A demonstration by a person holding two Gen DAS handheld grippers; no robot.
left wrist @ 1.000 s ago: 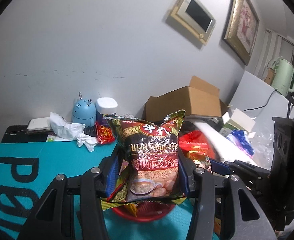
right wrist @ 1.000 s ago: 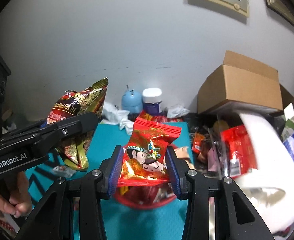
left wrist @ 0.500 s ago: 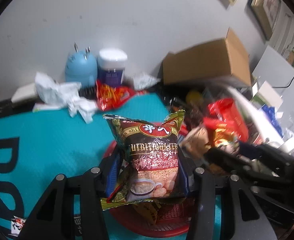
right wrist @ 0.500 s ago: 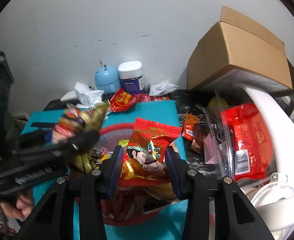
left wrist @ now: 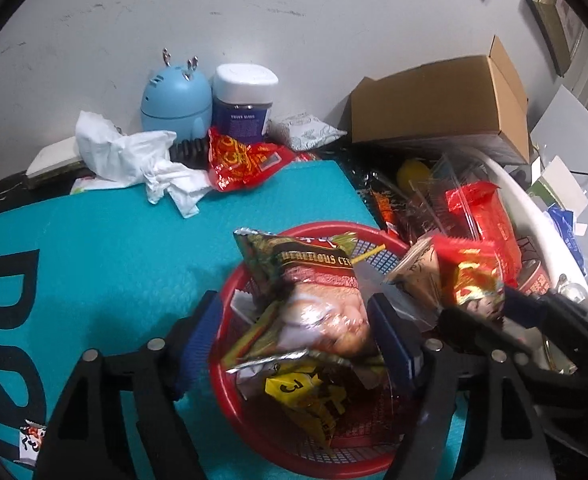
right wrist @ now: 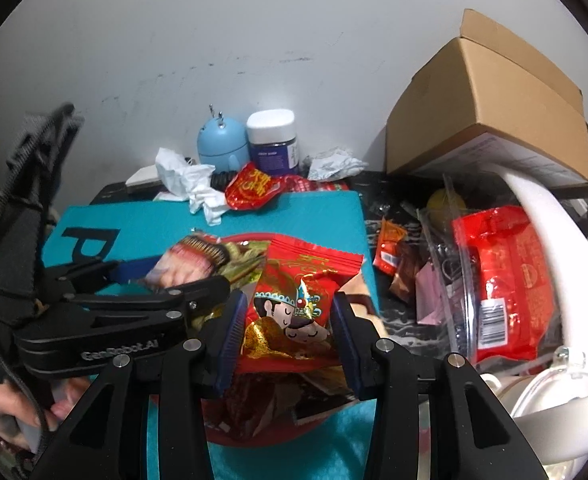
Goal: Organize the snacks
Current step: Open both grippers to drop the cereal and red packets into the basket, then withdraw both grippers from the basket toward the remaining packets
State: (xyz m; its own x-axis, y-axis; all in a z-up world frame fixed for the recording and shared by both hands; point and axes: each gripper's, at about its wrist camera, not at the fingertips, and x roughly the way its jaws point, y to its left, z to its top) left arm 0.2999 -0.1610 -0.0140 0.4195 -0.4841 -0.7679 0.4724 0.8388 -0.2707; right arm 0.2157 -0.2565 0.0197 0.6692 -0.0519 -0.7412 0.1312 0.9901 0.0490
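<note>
A red mesh basket (left wrist: 229, 392) with several snack packets stands on the teal mat. My left gripper (left wrist: 296, 334) hangs over it with its jaws spread wide; the brown-and-gold cereal packet (left wrist: 310, 280) lies loose between them, tilted into the basket. My right gripper (right wrist: 287, 330) is shut on a red snack packet with cartoon faces (right wrist: 298, 296), held over the basket's right side (right wrist: 310, 424). The same red packet shows in the left wrist view (left wrist: 470, 276). The left gripper and cereal packet show in the right wrist view (right wrist: 141, 280).
At the back are a blue round gadget (left wrist: 175, 98), a white-lidded jar (left wrist: 243, 100), crumpled tissues (left wrist: 133, 160) and a red foil packet (left wrist: 241, 158). A cardboard box (left wrist: 442, 100) and a clear bin of red packets (right wrist: 506, 280) stand right.
Both grippers have dropped towards the basket. My left gripper has opened and the cereal packet has fallen forward into the basket. The right gripper still holds the red packet.
</note>
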